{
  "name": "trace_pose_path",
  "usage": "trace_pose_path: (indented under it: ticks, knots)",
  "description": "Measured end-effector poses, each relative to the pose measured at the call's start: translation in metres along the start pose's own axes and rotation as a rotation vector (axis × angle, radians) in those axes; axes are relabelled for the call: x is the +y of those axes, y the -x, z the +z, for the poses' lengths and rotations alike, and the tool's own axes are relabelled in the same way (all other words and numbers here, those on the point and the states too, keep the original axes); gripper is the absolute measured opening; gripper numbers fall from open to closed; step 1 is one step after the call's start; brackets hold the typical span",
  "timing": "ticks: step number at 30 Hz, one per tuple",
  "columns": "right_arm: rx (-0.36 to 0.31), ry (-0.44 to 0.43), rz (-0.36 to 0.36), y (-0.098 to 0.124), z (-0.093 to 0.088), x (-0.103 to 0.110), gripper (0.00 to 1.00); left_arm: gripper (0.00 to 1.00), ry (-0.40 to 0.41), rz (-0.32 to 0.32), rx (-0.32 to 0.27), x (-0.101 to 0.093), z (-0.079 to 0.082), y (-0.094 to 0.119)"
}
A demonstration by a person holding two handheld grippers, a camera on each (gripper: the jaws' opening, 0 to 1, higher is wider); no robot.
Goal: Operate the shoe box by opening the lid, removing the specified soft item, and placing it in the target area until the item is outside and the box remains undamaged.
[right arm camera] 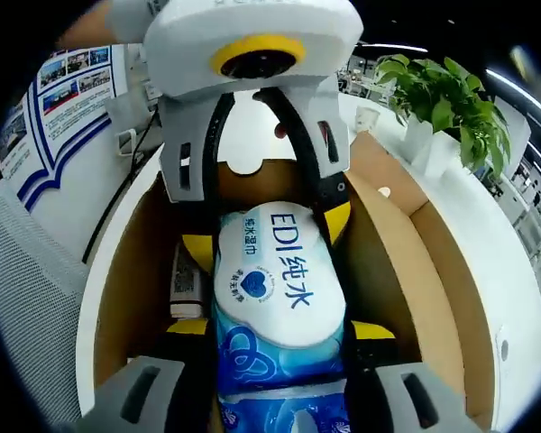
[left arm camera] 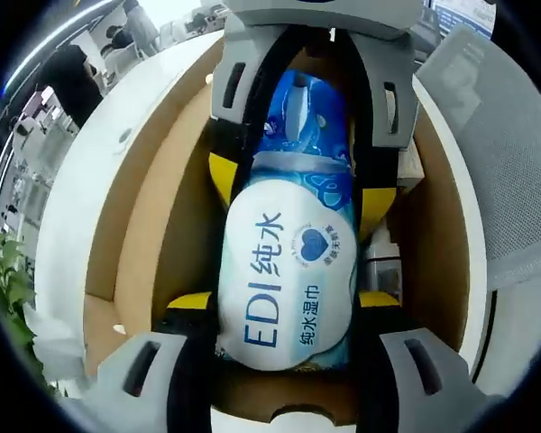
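Left gripper view: the wet-wipes pack (left arm camera: pixel 288 271) is seen clamped between both claws inside the open shoe box (left arm camera: pixel 162 225), lid already off or folded away. The left claw (left arm camera: pixel 287 338) is closed on the white end at 6 o'clock, yellow pads pressed into both sides; the right claw (left arm camera: pixel 293 171) is closed on the blue end at 12 o'clock. In the right gripper view the roles are mirrored: the right claw (right arm camera: pixel 284 347) is closed on the blue end at 6 o'clock, the left claw (right arm camera: pixel 270 230) on the white end at 12 o'clock. The pack sits low in the box, between the cardboard walls (right arm camera: pixel 406 262). Judged step: lifting the pack out. The lift should be kept straight up and level, both claws raised together, so the soft pack is not twisted or stretched between them. Squeeze should be kept just firm enough; the film bulges already and could slip or burst. The box walls at 3 and 9 o'clock should be cleared without being dragged, since they flex easily. Hidden: the box floor under the pack, so contact with it cannot be told. A small object with a barcode label (right arm camera: pixel 187 284) lies at 9 o'clock beside the pack; what it is cannot be made out. The target area cannot be identified on the white table (right arm camera: pixel 514 298).
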State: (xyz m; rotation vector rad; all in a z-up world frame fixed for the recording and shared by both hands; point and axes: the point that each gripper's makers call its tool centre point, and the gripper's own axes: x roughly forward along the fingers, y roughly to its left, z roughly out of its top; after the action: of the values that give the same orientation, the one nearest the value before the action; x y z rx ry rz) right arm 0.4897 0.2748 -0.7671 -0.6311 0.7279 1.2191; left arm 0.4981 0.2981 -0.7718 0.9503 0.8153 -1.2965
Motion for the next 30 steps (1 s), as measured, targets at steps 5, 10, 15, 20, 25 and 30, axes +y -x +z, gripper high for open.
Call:
trace_pose_path:
  ticks: [5,10,15,20,25,30]
  knots:
    - [0.008,0.0,0.007,-0.004,-0.001,-0.001,0.57,0.62,-0.008,-0.01,-0.002,0.0,-0.002,-0.002]
    - [0.024,0.023,0.013,-0.011,-0.002,0.001,0.58,0.63,-0.015,-0.018,-0.013,0.0,-0.001,-0.003]
    - [0.037,0.05,0.022,-0.017,-0.004,0.001,0.59,0.64,-0.037,-0.015,-0.031,0.0,-0.001,-0.007]
    - [0.039,0.061,0.027,-0.02,-0.005,0.001,0.59,0.64,-0.049,-0.011,-0.042,0.0,0.0,-0.009]
    - [0.034,0.069,0.013,-0.021,-0.006,0.0,0.57,0.64,-0.062,0.009,-0.048,0.0,0.0,-0.01]
    - [0.02,0.078,-0.006,-0.02,-0.006,0.0,0.54,0.62,-0.071,0.026,-0.054,0.0,0.001,-0.01]
